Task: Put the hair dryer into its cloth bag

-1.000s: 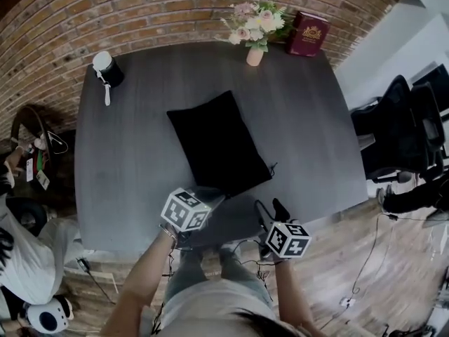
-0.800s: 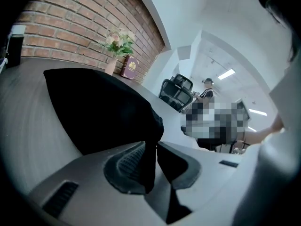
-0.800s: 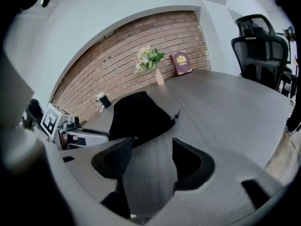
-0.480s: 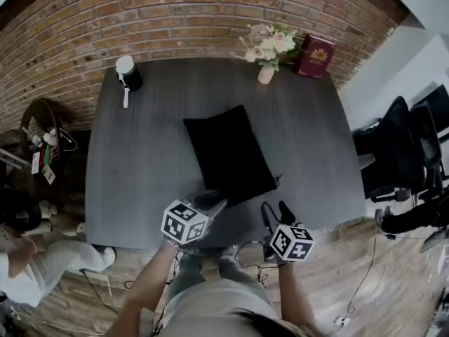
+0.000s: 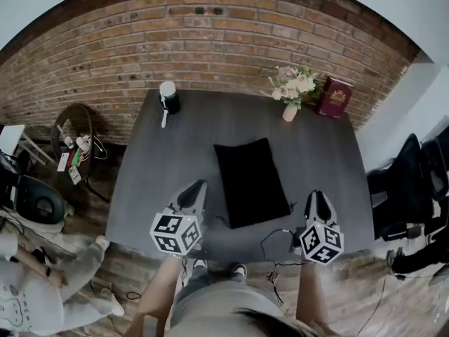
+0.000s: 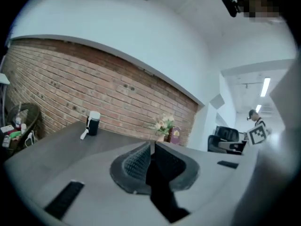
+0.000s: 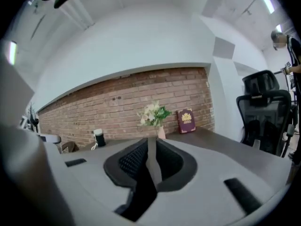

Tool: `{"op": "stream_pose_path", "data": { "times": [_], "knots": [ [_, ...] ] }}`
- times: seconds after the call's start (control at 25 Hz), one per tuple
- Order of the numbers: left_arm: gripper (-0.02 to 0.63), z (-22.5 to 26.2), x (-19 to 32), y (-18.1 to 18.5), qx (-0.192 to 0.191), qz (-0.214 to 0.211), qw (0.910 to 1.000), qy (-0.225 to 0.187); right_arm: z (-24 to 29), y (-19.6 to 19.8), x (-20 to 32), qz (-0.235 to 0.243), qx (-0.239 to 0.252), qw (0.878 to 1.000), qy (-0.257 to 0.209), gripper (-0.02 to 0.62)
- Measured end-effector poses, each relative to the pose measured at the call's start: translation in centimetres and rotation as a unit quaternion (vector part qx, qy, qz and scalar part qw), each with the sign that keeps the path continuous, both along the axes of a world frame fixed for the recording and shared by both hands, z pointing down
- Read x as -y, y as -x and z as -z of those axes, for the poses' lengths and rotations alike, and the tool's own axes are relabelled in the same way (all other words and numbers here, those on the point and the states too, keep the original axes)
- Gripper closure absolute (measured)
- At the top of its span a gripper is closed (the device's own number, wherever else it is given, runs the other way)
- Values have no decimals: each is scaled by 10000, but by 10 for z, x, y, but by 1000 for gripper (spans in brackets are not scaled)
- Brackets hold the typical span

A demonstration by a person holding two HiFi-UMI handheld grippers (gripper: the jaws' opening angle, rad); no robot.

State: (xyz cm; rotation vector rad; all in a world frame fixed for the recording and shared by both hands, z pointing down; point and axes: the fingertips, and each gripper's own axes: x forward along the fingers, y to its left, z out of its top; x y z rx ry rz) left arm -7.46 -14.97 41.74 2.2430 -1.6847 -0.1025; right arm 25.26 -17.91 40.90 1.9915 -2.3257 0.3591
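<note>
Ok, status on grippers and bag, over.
Left gripper, right gripper: jaws closing, both empty, held at near edge of table. Cloth bag lying mid-table, untouched; dryer not made out. Thin cord by its near corner, otherwise clear path.

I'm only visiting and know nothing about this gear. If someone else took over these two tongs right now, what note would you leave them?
Left tongs: closing, tips nearly together, nothing between them, held over the near edge of the table.
Right tongs: closing, a thin gap left, empty, clear of the bag.
Cloth bag: lies mid-table, plump.
Done: no hair dryer lies loose in sight, so it is probably inside, though that is not certain.
Left: check the bag and close it if needed.
</note>
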Motion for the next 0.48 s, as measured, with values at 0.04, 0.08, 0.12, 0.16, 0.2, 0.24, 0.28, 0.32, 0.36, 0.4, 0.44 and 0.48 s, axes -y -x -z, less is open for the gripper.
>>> {"op": "stream_pose_path", "data": {
  "times": [0.04, 0.08, 0.12, 0.16, 0.2, 0.24, 0.28, 0.32, 0.36, 0.4, 0.44, 0.48],
  "knots": [
    [580, 14, 0, 8, -39, 182, 9997, -161, 14, -3, 3, -45, 23, 9998, -185, 554],
    [583, 27, -1, 15, -70, 338, 9989, -319, 27, -5, 6, -77, 47, 9994, -345, 573],
    [584, 39, -1, 21, -82, 474, 9977, -467, 38, -7, 8, -95, 63, 9988, -482, 585],
    [586, 50, -1, 25, -74, 591, 9964, -601, 48, -8, 10, -101, 74, 9981, -601, 596],
    [588, 60, -1, 28, -46, 693, 9950, -714, 57, -10, 12, -98, 83, 9974, -705, 596],
    [589, 69, -2, 30, -4, 782, 9937, -807, 65, -11, 13, -93, 92, 9968, -794, 597],
    [589, 77, -1, 31, 44, 854, 9924, -888, 72, -13, 15, -93, 98, 9961, -868, 597],
    [591, 84, -1, 32, 90, 911, 9911, -964, 78, -15, 16, -100, 91, 9956, -929, 597],
    [591, 91, 0, 32, 135, 961, 9899, -1034, 83, -17, 17, -116, 63, 9951, -979, 597],
    [592, 96, 2, 31, 180, 1002, 9888, -1093, 87, -19, 18, -143, 13, 9947, -1022, 597],
    [592, 100, 3, 31, 222, 1029, 9879, -1141, 91, -21, 17, -183, -53, 9942, -1060, 597],
    [594, 103, 4, 30, 256, 1034, 9873, -1176, 93, -22, 16, -226, -115, 9937, -1090, 596]
  ]
}}
